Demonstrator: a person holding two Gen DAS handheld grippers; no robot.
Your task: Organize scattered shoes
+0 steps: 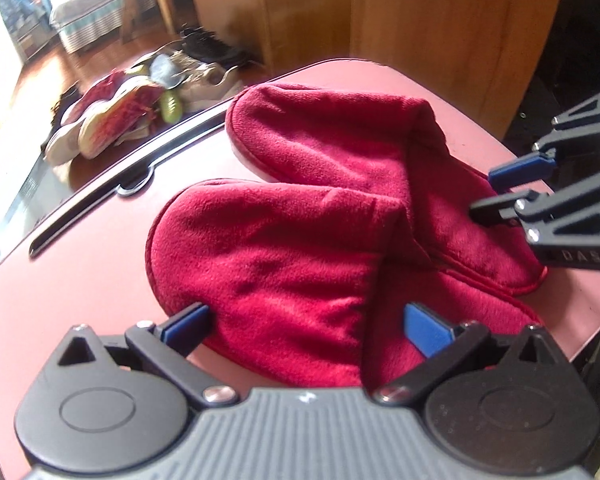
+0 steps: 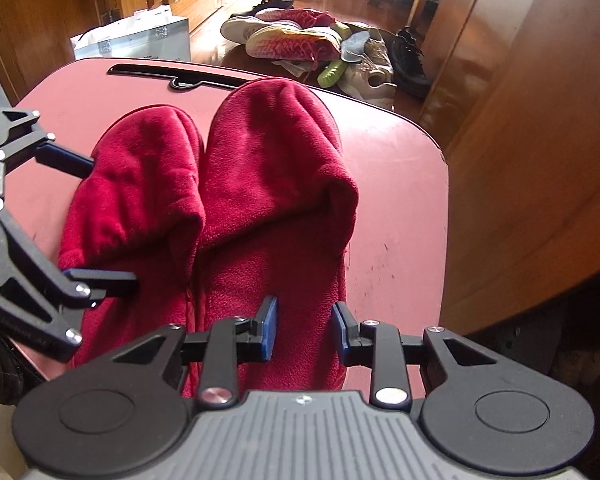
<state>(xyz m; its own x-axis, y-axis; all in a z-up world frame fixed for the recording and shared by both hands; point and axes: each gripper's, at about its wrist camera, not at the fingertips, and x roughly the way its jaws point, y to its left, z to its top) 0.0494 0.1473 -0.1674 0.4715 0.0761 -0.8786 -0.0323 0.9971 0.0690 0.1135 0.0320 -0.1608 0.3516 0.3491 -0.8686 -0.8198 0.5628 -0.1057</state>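
Two red plush slippers (image 2: 204, 208) lie side by side, touching, on a pink suitcase (image 2: 400, 184), apparently paired for tidying. The left gripper (image 1: 304, 324) straddles one slipper, fingers wide; the right gripper (image 2: 305, 328) pinches the other's heel narrowly. Scattered sneakers (image 2: 300, 40) wait far off.

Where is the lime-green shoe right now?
The lime-green shoe lies on the wooden floor in the shoe pile beyond the pink surface, between the red-and-white sneaker and the beige sneaker; the left wrist view shows it upper left.

Red plush slippers (image 2: 220, 200) side by side
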